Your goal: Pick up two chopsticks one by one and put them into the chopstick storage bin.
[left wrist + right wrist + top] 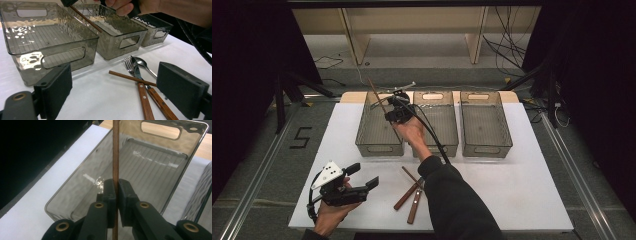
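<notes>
The right tool (116,192) pinches a thin brown wooden chopstick (115,152) upright over the left smoky clear plastic bin (75,195), seemingly for sorting, while the left tool (362,176) waits spread above the white tabletop (512,190), near the remaining wooden-handled cutlery (142,87).

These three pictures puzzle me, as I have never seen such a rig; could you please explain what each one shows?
No robot here: a person holds a hand-held two-jaw gripper in each hand. The high view looks down on a white table from above. The other two come from cameras riding on the grippers, looking along their black jaws.

On the table stand three clear grey bins: left bin, middle bin, right bin. Nearer the person lie a chopstick, a fork, a knife and a spoon.

The right gripper is shut on a second chopstick, held above the left bin. The left gripper is open and holds nothing.
</notes>
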The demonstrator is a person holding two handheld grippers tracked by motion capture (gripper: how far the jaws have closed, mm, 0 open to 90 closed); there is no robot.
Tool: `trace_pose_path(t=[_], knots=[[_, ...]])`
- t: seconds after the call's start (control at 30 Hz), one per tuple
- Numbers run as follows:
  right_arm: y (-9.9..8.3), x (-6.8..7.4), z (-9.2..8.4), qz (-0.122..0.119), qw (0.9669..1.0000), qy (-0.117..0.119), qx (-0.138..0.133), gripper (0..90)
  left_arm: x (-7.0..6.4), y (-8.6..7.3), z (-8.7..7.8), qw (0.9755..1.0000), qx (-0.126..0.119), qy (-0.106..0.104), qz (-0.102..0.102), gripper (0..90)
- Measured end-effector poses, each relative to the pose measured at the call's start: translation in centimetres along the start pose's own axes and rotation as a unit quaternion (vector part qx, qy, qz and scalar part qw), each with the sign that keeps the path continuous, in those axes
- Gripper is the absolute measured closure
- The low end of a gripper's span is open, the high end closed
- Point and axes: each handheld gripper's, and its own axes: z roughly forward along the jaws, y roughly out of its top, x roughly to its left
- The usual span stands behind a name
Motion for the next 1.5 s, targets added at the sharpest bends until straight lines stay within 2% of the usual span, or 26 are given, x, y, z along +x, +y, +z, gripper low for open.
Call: trace_pose_path(t=[0.73, 0.87, 0.93, 0.97, 1.0, 1.07, 1.3, 1.5], knots=[[0.1, 0.1, 1.6, -0.002, 0.9999, -0.013, 0.007, 85.3, 0.0, 0.0, 0.0, 1.0000, -0.002, -0.001, -0.001, 12.9], [-0.1, -0.1, 1.9, -0.003, 0.9995, -0.026, 0.016, 84.5, 0.0, 0.0, 0.0, 1.0000, -0.001, -0.002, -0.002, 12.9], [-0.1, -0.1, 1.9, 0.000, 0.9995, -0.028, 0.017, 82.4, 0.0, 0.0, 0.0, 1.0000, -0.001, -0.002, -0.002, 12.9], [-0.1, -0.1, 2.0, 0.006, 0.9995, -0.025, 0.020, 67.3, 0.0, 0.0, 0.0, 1.0000, -0.001, -0.001, -0.002, 12.9], [-0.1, -0.1, 2.0, 0.006, 0.9995, -0.025, 0.020, 67.3, 0.0, 0.0, 0.0, 1.0000, -0.001, -0.001, -0.002, 12.9], [-0.1, -0.3, 1.8, 0.012, 0.9996, -0.014, 0.022, 58.7, 0.0, 0.0, 0.0, 1.0000, -0.001, -0.001, -0.002, 12.9], [0.5, -0.2, 0.1, 0.005, 1.0000, 0.001, 0.004, 47.5, 0.0, 0.0, 0.0, 1.0000, -0.001, -0.001, -0.002, 12.9], [0.3, 0.3, -1.8, -0.026, 0.9995, 0.019, 0.005, 40.3, 0.1, 0.0, 0.0, 1.0000, 0.000, -0.001, -0.004, 12.9]])
